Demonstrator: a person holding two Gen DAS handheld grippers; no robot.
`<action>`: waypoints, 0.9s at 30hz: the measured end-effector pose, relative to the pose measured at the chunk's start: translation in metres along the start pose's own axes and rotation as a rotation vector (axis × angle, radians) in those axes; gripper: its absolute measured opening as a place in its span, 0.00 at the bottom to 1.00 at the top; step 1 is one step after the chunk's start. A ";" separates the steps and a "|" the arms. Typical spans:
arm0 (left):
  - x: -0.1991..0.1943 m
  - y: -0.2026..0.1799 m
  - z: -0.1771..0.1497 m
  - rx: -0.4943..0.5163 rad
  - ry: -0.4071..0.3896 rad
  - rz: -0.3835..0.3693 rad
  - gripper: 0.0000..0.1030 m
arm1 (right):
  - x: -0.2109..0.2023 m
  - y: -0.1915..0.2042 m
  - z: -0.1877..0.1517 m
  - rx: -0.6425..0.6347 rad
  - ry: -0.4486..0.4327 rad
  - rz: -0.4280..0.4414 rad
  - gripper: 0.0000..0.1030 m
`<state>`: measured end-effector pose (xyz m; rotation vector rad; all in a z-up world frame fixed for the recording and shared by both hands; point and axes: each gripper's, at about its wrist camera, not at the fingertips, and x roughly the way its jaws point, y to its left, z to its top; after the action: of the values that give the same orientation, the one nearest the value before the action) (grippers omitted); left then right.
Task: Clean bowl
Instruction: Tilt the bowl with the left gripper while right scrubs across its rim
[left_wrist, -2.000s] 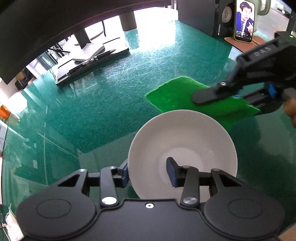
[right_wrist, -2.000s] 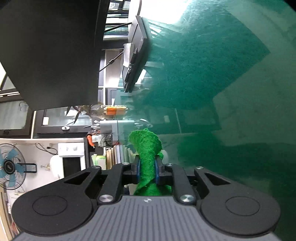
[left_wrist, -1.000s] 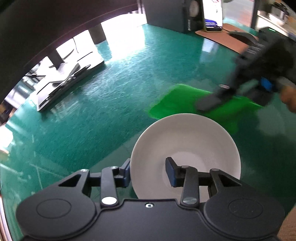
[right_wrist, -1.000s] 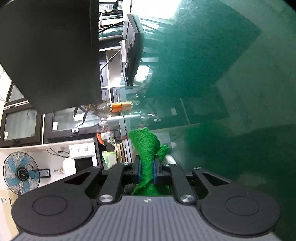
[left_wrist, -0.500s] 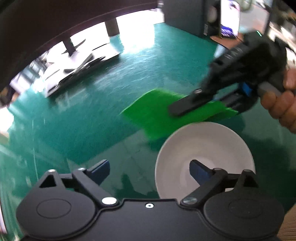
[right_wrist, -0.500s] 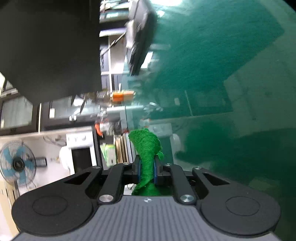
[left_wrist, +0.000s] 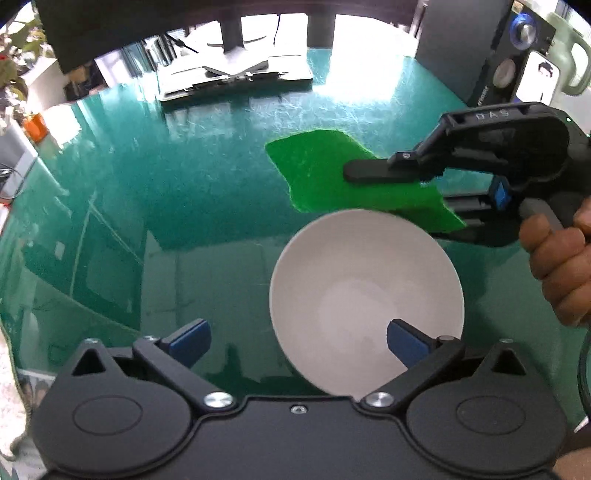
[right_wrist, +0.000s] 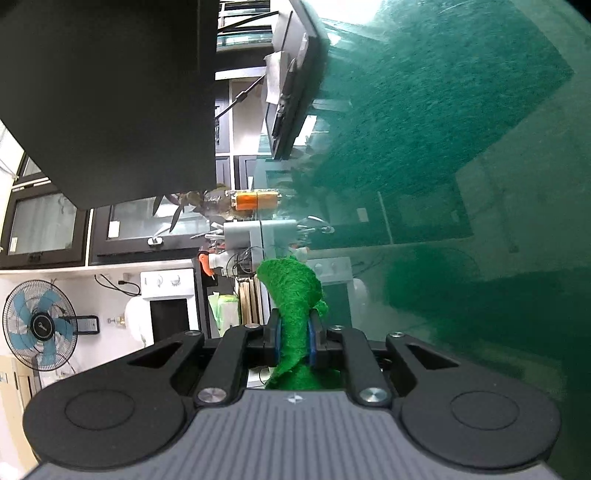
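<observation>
Jaws of left gripper (left_wrist: 297, 341) opening astride smooth round bowl (left_wrist: 365, 291).

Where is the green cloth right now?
In the left wrist view the green cloth is pinched in the right claw, just behind the white bowl on the green table.

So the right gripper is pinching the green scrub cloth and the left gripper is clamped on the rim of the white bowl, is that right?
Not quite. The right gripper does pinch the green scrub cloth, but the left gripper is not clamped on the white bowl. The left wrist view shows its fingers spread wide and opening, the bowl's rim between them but neither pad pressing it.
</observation>
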<state>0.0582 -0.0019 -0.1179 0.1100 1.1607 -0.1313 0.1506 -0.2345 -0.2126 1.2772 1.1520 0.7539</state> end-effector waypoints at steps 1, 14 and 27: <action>0.002 0.000 0.000 -0.007 0.023 0.004 0.99 | 0.001 0.001 0.000 -0.005 0.002 0.002 0.14; -0.003 -0.010 -0.001 0.046 0.035 -0.044 0.33 | -0.035 -0.007 -0.024 -0.024 0.038 0.035 0.14; 0.002 -0.018 -0.004 0.088 0.018 -0.063 0.36 | -0.075 -0.033 -0.035 0.052 -0.061 0.007 0.13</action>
<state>0.0528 -0.0191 -0.1217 0.1528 1.1769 -0.2371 0.0898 -0.2988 -0.2243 1.3392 1.1248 0.6890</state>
